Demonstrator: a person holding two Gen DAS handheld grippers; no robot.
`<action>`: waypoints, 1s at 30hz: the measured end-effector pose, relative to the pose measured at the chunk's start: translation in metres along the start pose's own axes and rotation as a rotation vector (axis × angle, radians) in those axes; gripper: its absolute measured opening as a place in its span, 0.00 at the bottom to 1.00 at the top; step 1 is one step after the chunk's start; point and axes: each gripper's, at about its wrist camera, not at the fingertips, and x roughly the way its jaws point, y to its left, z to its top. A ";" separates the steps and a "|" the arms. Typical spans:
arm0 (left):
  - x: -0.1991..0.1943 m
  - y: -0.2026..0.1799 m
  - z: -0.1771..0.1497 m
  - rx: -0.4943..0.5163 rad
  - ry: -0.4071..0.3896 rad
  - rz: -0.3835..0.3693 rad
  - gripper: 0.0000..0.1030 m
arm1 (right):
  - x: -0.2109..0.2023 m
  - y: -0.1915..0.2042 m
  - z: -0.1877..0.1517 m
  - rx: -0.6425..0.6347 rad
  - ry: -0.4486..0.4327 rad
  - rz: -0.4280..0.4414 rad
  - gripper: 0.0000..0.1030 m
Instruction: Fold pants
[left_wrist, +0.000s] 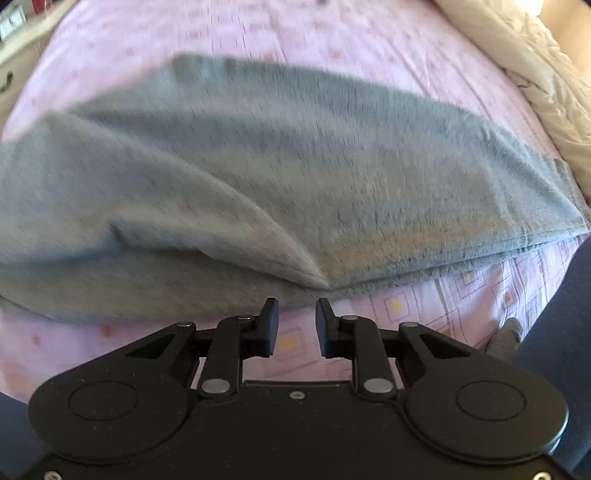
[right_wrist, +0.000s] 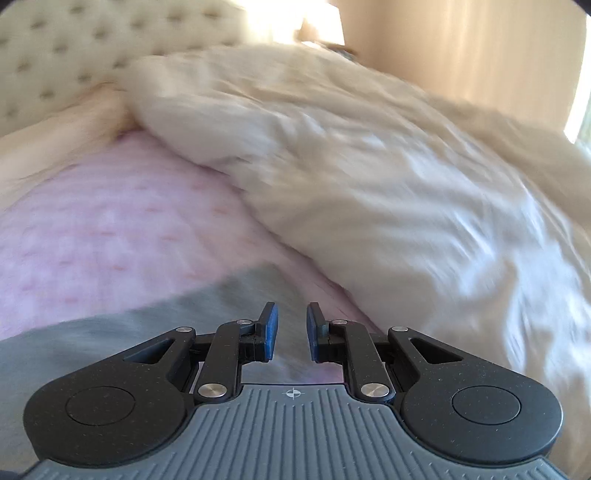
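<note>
Right, grey pants lie folded across the pink bedsheet, near its front edge. Left gripper and right gripper both released, empty. Re-grip the end corners evenly before the next fold.

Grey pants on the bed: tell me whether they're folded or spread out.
Folded. The grey pants lie doubled on the pink bedsheet, one layer's edge running diagonally over another.

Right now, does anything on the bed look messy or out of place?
The gray pants lie on the pink sheet with a raised diagonal ridge in the cloth near their front edge, so they are not flat. A cream duvet sits bunched up beside them. Nothing looks torn or spilled.
</note>
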 end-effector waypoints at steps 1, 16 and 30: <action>-0.007 0.002 0.003 0.012 -0.018 0.011 0.30 | -0.007 0.012 0.006 -0.013 -0.005 0.053 0.16; -0.063 0.143 0.040 -0.132 -0.157 0.294 0.42 | -0.083 0.259 -0.036 -0.511 0.078 0.686 0.16; -0.060 0.226 0.028 -0.305 -0.186 0.202 0.44 | -0.117 0.404 -0.190 -1.058 0.002 0.865 0.16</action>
